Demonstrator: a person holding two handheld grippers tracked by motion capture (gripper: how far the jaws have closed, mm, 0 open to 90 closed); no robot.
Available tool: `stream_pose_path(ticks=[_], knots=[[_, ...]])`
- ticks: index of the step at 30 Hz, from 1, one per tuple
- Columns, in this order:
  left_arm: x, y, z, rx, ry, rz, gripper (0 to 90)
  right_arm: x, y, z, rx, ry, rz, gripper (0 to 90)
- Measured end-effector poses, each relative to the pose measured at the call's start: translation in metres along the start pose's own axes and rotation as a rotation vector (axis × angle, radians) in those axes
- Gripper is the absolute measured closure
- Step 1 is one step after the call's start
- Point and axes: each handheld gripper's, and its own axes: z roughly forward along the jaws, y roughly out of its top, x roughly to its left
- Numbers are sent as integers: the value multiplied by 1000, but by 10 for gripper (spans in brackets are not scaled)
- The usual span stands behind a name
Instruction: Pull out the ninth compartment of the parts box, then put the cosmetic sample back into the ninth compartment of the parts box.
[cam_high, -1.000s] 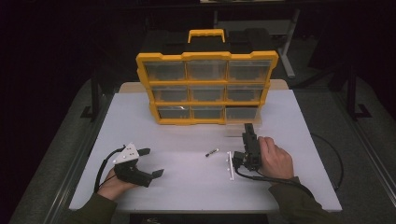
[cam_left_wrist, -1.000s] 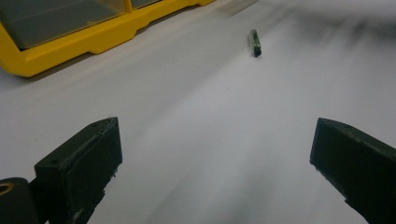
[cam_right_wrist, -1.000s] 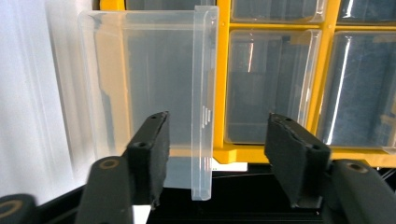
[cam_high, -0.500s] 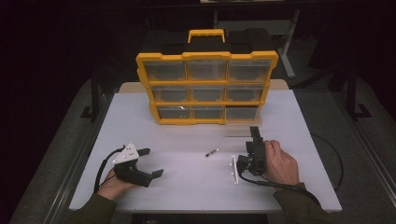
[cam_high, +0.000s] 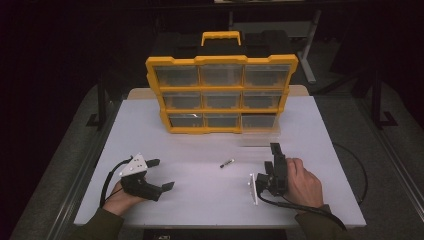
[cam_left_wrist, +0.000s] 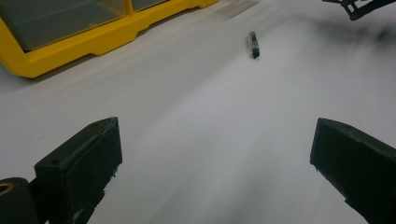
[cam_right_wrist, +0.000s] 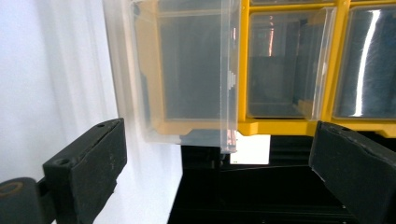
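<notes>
Since the earlier frame, the right tool (cam_high: 275, 150) has drawn back to the right from the small dark cylindrical piece (cam_high: 226, 163), its jaws just opening and now wide apart with nothing between them. It lies on its side in the right hand (cam_high: 300, 182), pointing far toward the yellow plastic drawer organiser (cam_high: 221, 93), whose clear bottom-right drawer (cam_right_wrist: 187, 70) stands pulled out. That piece lies on the white table (cam_high: 200, 200) between both hands. At near left, the left tool (cam_high: 161, 174) rests low, jaws apart and empty, angled right.
</notes>
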Motion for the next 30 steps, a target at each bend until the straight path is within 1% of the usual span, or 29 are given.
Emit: stream_pose_path(ticks=[2, 3, 4, 7, 10, 11, 13, 16, 17, 19, 24, 25, 26, 28, 29, 30], knots=[[-1, 0, 0, 0, 2, -2, 16, 0, 0, 0, -4, 6, 7, 27], [-2, 0, 0, -2, 2, 3, 16, -1, 1, -1, -10, 14, 25, 23], [-2, 0, 0, -7, 0, -4, 15, -2, 2, -1, -15, 12, 26, 23], [-2, -1, 1, -12, 1, -8, 16, -2, 3, -2, -28, 29, 49, 20], [-2, -1, 1, -11, 0, -9, 15, -2, 3, -3, -34, 26, 59, 19], [-1, 0, 2, -14, 0, -3, 15, -4, 2, -4, -36, 33, 79, 19], [0, 0, 2, -14, -2, -6, 16, -5, 0, -4, -32, 39, 100, 19], [0, -1, 3, -14, -2, -6, 16, -5, -2, -4, -33, 47, 108, 17], [1, 0, 2, -14, 1, -6, 15, -5, -3, -4, -35, 48, 121, 15], [1, 0, 1, -16, 6, 1, 15, -4, -4, -3, -33, 58, 128, 14], [1, 0, 2, -21, 9, -10, 13, -3, -4, -1, -25, 70, 144, 5], [1, 0, 3, -25, 10, -12, 8, -2, -4, 0, -27, 77, 146, 5], [1, 0, 3, -21, 10, -5, 6, -2, -4, 0, -33, 88, 148, 6], [0, 0, 3, -22, 11, -10, 0, -2, -4, 1, -35, 91, 157, 5], [0, 0, 2, -23, 16, -9, 0, -3, -4, 1, -34, 105, 179, 5], [0, 0, 2, -23, 16, -9, 0, -3, -4, 1, -34, 105, 179, 5]])
